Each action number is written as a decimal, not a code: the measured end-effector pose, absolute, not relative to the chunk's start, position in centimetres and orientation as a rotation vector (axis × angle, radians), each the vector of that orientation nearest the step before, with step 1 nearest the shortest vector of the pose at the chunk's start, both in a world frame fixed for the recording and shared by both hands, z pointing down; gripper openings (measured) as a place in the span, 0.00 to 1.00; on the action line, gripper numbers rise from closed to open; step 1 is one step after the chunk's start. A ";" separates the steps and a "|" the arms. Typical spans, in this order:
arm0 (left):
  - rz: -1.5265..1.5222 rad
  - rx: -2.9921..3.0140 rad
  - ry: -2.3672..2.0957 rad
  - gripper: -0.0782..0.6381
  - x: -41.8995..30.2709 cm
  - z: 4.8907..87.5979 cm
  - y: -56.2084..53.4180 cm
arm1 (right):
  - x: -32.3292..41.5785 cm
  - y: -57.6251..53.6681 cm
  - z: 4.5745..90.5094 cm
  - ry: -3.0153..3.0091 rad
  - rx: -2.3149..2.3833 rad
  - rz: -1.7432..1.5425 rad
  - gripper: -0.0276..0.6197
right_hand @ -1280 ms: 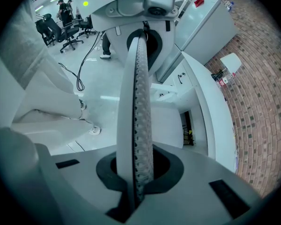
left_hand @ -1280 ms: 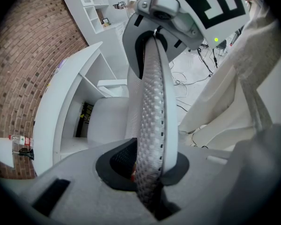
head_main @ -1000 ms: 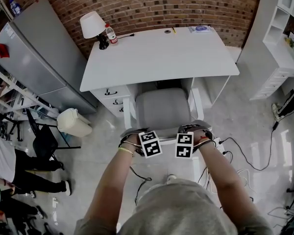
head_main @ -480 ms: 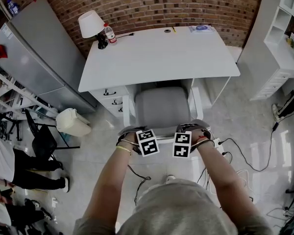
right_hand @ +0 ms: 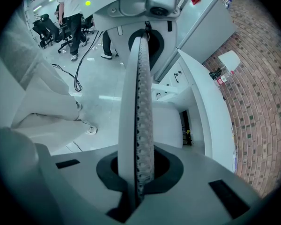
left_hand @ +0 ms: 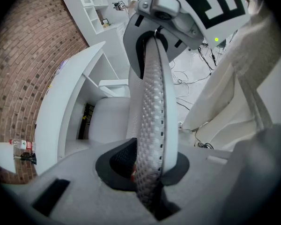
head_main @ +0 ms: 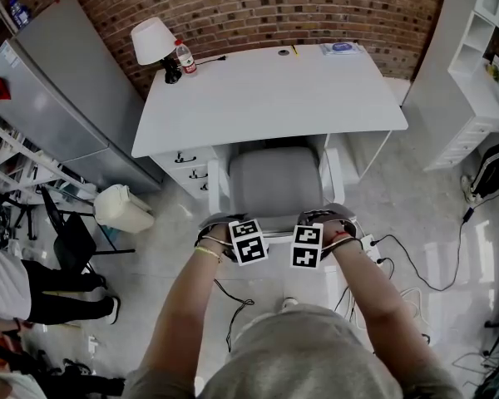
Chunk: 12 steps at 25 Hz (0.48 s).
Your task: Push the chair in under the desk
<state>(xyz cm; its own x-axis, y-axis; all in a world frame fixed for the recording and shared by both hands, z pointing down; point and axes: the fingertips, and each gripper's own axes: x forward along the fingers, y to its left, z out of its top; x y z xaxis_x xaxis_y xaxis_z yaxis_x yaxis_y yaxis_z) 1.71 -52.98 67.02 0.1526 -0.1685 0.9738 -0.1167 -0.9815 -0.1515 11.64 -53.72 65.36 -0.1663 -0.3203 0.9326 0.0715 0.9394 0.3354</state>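
A white bin stands on the floor left of the desk; I cannot tell what is in it. The drawers under the left side of the desk are shut. White shelves on the right hold a few small things, too tiny to name. A bottle stands on the far left corner of the desk, just beside a lamp.

A big grey fridge stands to the left. Cables lie on the floor to the right of the chair.

The chair faces the desk. It sits in the gap between the drawers and the desk's right leg. The front of its grey seat is at the desk's edge (most of the seat is out in the open).

The left gripper and the right gripper are side by side at the chair's back. The left gripper's jaws are a little way apart and pinch the top edge of the chair's back. The right gripper's jaws are almost fully closed and pinch the same thin edge. The two grippers point at each other along it.
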 end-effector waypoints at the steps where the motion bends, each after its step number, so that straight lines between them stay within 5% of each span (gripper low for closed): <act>1: -1.998 -2.353 0.292 0.20 1.7 67.0 -53.0 | 11.6 -53.7 65.3 -1.706 0.190 -0.349 0.06; 12: -1.992 -2.345 0.301 0.20 1.9 66.9 -52.9 | 11.8 -53.6 65.3 -1.705 0.193 -0.347 0.06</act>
<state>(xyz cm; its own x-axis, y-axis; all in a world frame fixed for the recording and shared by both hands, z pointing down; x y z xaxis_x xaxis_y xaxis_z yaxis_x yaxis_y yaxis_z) 1.85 -52.87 66.93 0.1514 -0.1797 0.9720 -0.1157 -0.9798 -0.1631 11.83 -53.57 65.33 -0.1647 -0.3216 0.9324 0.0688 0.9393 0.3361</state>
